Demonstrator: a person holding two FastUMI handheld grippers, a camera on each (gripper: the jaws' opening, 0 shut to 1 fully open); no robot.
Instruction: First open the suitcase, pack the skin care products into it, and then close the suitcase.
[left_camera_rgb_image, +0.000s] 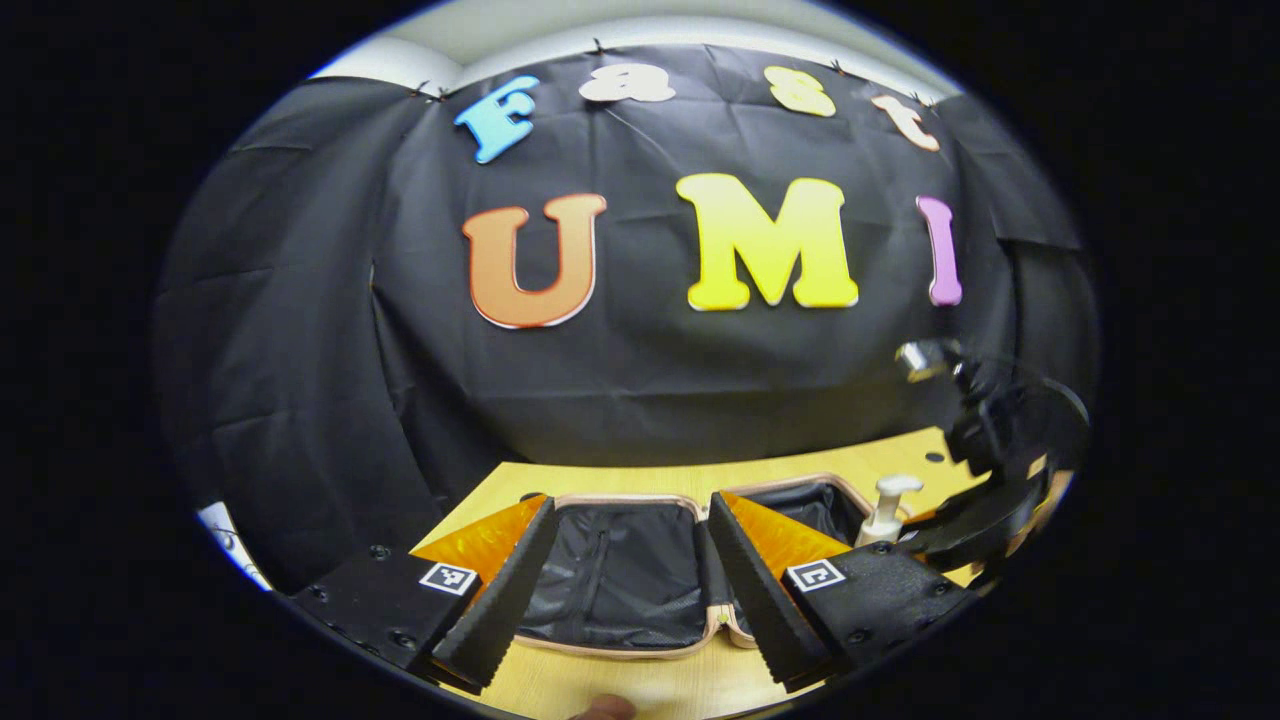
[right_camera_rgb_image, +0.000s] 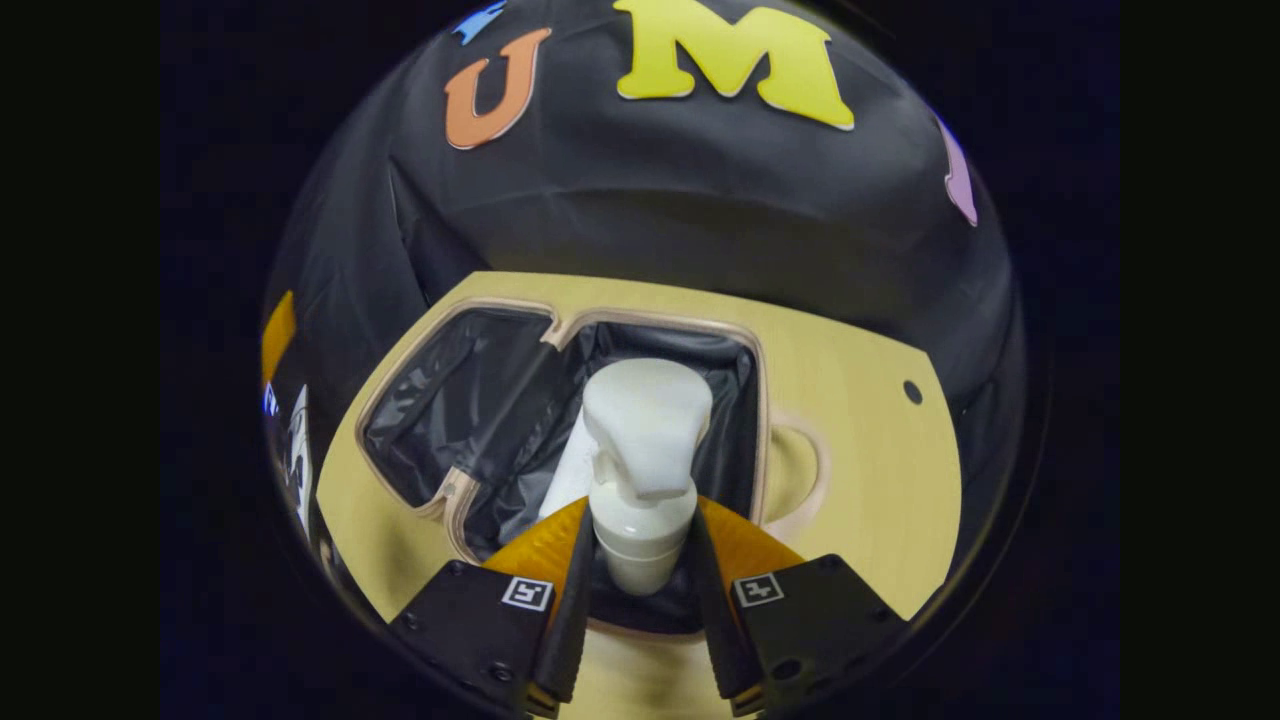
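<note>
The suitcase lies open and flat on the wooden table, showing black lining inside a pinkish rim. In the left gripper view my left gripper hangs open just above its left half, nothing between the fingers. A white pump bottle stands upright between the fingers of my right gripper, which is shut on its neck. In the right gripper view the bottle sits over the right half of the suitcase. The left gripper view has the same bottle at the right, held by the right gripper.
The light wooden table runs out to the right of the suitcase, with a small dark hole in it. Black cloth wall stands right behind the table. A person's fingertip shows at the near table edge.
</note>
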